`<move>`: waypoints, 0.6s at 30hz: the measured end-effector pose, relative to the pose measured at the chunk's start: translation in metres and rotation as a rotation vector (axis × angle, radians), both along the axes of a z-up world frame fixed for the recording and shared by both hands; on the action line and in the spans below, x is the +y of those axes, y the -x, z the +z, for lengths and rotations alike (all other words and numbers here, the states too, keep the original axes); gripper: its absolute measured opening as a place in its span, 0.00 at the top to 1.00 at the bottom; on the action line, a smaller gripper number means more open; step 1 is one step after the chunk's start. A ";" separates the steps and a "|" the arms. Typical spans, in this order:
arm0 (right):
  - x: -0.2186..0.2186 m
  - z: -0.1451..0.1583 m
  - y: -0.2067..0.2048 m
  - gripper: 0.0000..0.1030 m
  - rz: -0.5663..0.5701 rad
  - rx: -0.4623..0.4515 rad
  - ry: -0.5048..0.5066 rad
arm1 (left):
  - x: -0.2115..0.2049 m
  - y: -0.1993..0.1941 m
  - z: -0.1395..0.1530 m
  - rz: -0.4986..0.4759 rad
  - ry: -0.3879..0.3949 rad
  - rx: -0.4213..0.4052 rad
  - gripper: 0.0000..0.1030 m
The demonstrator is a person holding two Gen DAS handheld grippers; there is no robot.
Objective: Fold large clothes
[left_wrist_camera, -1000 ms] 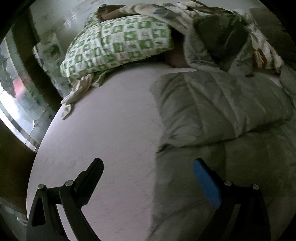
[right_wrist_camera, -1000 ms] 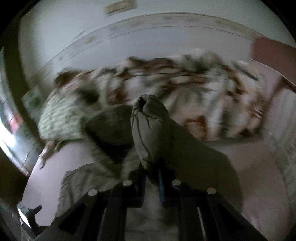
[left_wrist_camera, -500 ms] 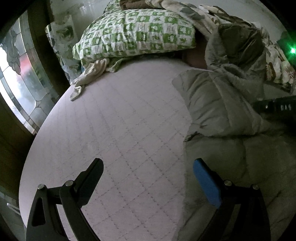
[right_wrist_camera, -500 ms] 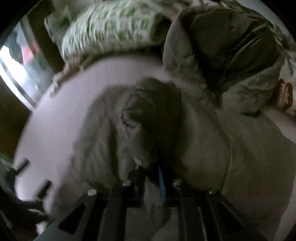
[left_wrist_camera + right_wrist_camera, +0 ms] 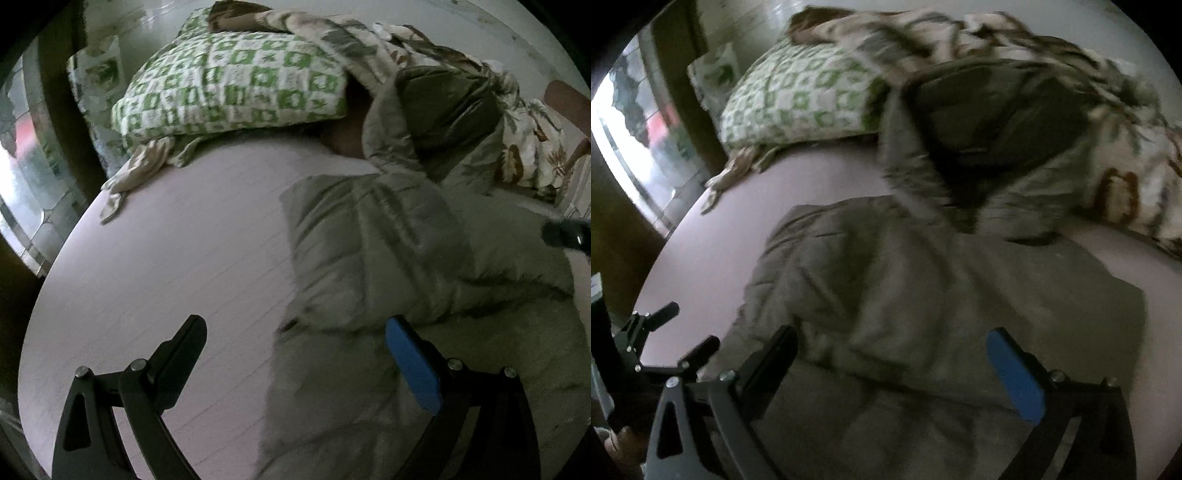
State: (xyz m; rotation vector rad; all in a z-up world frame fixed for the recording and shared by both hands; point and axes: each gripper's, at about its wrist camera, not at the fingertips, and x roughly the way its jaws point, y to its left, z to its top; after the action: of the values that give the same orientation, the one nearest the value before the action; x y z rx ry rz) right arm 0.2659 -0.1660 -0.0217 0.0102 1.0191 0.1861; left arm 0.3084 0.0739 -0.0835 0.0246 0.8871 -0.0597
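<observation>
A large olive-grey padded jacket [image 5: 406, 251] lies on the pale pink bed [image 5: 177, 251], its sleeve folded across the body and its hood [image 5: 443, 99] up against the bedding. In the right wrist view the same jacket [image 5: 923, 280] spreads below my right gripper [image 5: 890, 365], whose jaws are opening wide; the cloth lies beneath them, not pinched. My left gripper [image 5: 295, 350] hangs open over the jacket's left edge, holding nothing. The left gripper's fingers [image 5: 698, 350] show at the lower left of the right wrist view. Part of the right tool [image 5: 565, 232] shows at the left view's right edge.
A green-and-white checked pillow [image 5: 229, 81] lies at the head of the bed, with a leaf-patterned blanket [image 5: 528, 140] heaped beside it. A window [image 5: 22, 155] in a dark wooden frame runs along the left. A wooden chair back [image 5: 569, 103] stands at the far right.
My right gripper came down with the pinched sleeve, laid it across the jacket's body and let go, its jaws springing wide. The left gripper stayed open and shifted slightly.
</observation>
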 end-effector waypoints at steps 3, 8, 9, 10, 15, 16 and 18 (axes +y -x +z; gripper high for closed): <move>-0.045 0.001 0.006 0.00 -0.078 0.017 0.014 | -0.014 -0.015 0.008 -0.017 0.052 0.009 0.06; -0.131 -0.009 0.020 0.00 -0.258 0.053 0.007 | -0.038 -0.049 0.006 -0.034 0.127 0.076 0.06; -0.148 -0.011 0.022 0.00 -0.298 0.060 -0.003 | -0.043 -0.058 0.003 -0.031 0.140 0.096 0.06; -0.161 -0.014 0.024 0.00 -0.329 0.066 -0.014 | -0.048 -0.064 0.001 -0.027 0.144 0.105 0.06; -0.215 -0.030 0.029 0.00 -0.463 0.095 -0.086 | -0.072 -0.083 -0.011 -0.020 0.148 0.106 0.06; -0.222 -0.035 0.028 0.00 -0.475 0.104 -0.105 | -0.076 -0.086 -0.015 -0.026 0.154 0.109 0.06; -0.230 -0.044 0.027 0.00 -0.486 0.119 -0.133 | -0.089 -0.090 -0.022 -0.061 0.154 0.117 0.39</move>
State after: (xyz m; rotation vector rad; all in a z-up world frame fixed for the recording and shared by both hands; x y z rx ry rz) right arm 0.2393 -0.3965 -0.0654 0.3898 1.0915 -0.1931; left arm 0.3987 -0.0151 -0.1058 -0.0971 0.9966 -0.1876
